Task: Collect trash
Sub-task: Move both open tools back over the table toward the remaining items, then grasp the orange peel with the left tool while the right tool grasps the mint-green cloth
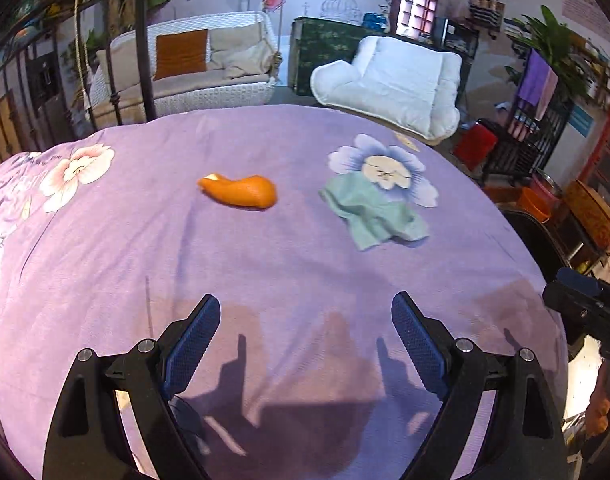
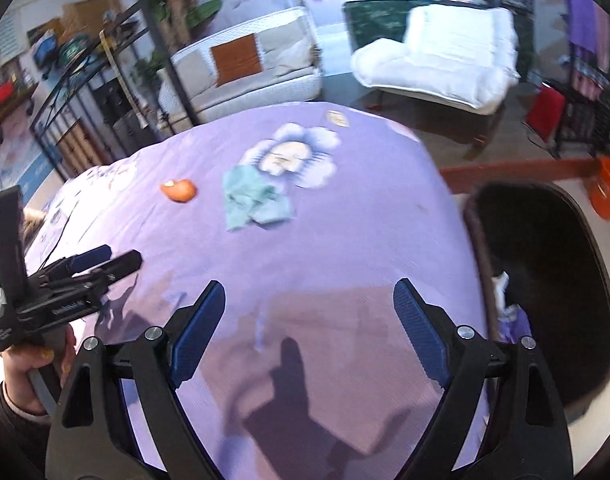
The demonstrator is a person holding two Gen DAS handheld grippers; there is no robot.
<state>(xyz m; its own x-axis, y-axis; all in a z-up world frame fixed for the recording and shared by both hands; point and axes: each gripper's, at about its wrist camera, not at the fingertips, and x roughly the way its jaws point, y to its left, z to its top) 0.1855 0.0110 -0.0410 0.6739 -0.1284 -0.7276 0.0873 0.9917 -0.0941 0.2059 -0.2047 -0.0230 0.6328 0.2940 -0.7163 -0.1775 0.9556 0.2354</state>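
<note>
1. I hold both tools above the near edge of the bed (image 1: 105,264), which is covered in a purple flowered sheet. Both point down at a slant across it.
2. My left gripper (image 1: 305,344) has its jaws spread wide with nothing between them, only sheet below.
3. My right gripper (image 2: 309,332) is likewise spread wide and empty. I judge both are kept ready this way because no trash is in reach yet.
4. The orange peel (image 1: 241,192) lies near the middle of the bed, well apart from both tools.
5. The crumpled green paper (image 1: 375,216) lies beside it toward the right edge, overlapping a printed blue flower.
6. A dark bin (image 2: 545,288) stands just off the bed's right edge, beside my right tool, probably so that pieces can be dropped in without a long carry.
7. Nothing is collected yet by my reading; reaching the peel looks like the first step.
</note>
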